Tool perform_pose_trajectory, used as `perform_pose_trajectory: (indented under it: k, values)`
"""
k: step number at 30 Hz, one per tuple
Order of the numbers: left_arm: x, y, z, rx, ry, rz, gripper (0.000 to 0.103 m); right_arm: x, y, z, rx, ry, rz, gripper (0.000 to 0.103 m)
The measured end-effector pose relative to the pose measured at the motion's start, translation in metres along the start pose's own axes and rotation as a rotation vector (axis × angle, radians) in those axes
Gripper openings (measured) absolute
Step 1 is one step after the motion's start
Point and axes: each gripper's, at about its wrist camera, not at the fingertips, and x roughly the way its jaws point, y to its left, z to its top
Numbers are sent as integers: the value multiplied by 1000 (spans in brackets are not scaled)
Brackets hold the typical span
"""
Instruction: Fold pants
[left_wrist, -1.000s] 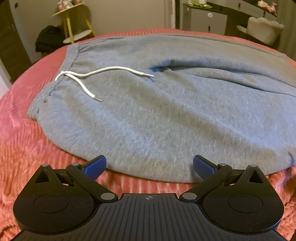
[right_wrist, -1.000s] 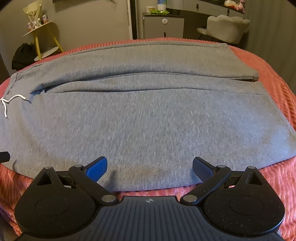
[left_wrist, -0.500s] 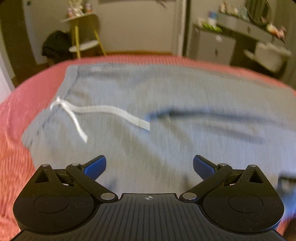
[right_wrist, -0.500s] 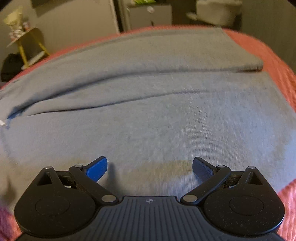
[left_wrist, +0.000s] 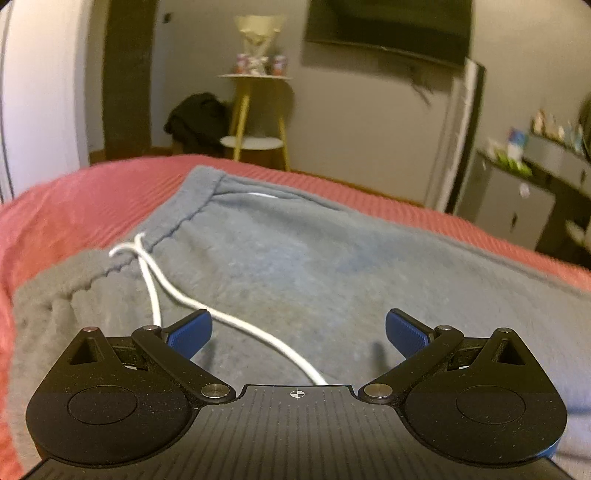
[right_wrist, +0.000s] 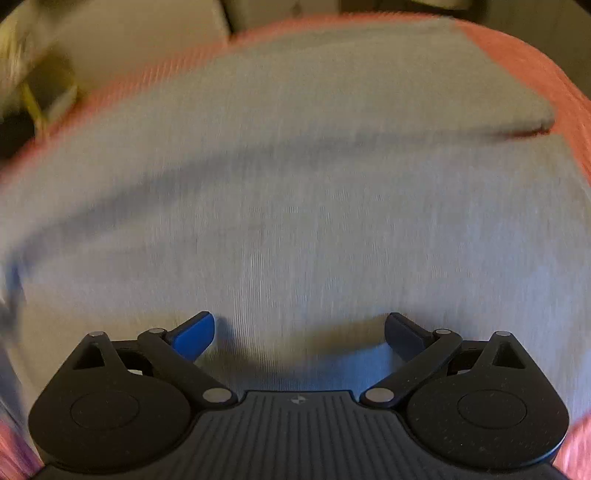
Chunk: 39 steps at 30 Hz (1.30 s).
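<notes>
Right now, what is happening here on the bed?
A person holds a gripper in each hand over grey pants spread flat on a red bedcover. The left gripper is open near the waistband, the white drawstring lying between its fingers. The right gripper is open over a leg. Nothing is gripped yet.

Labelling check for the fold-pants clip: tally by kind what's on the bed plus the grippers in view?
Grey pants: 1
White drawstring, two loose ends: 1
Red bedspread: 1
Grippers, jaws spread: 2, left gripper and right gripper
Total: 5
</notes>
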Motion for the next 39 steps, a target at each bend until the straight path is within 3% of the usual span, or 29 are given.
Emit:
perform_pose_trajectory:
  k: [3, 5, 9, 15, 17, 19, 20, 22, 25, 27, 31, 35, 37, 39]
  values:
    - [15, 13, -1, -71, 20, -5, 103, 5, -19, 76, 168, -97, 13, 99]
    - [24, 16, -4, -60, 33, 0, 103, 19, -28, 123, 263, -152, 2, 96]
    - [40, 12, -14, 15, 54, 45, 103, 70, -37, 216, 424, -205, -42, 79]
    - [42, 7, -22, 59, 22, 74, 103, 130, -51, 268, 614, -188, -193, 73]
    - [44, 8, -23, 54, 21, 72, 103, 135, -57, 265, 625, -223, -229, 63]
    - [46, 9, -23, 54, 22, 71, 103, 137, -59, 263, 609, -238, -287, 35]
    - [46, 9, -22, 52, 23, 69, 103, 138, -61, 262, 596, -242, -301, 30]
    - [46, 11, -21, 47, 28, 59, 103, 132, -65, 257, 576, -257, -261, 6]
    - [44, 18, -16, 26, 43, 27, 103, 92, -67, 227, 560, -331, -192, 5]
    - [35, 27, -10, -45, 28, -14, 103, 57, -69, 194, 519, -405, -142, 5]
    - [16, 49, 12, -222, 0, -238, 103, -4, -90, 109, 524, -489, -40, 5]
    - [14, 55, 34, -305, 42, -404, 103, -21, -121, 34, 557, -488, -34, 3]
    - [26, 56, 45, -372, 89, -479, 103, -13, -135, 17, 551, -456, -63, 3]
    - [47, 54, 58, -421, 141, -505, 96, -5, -146, 6, 578, -420, -40, 3]
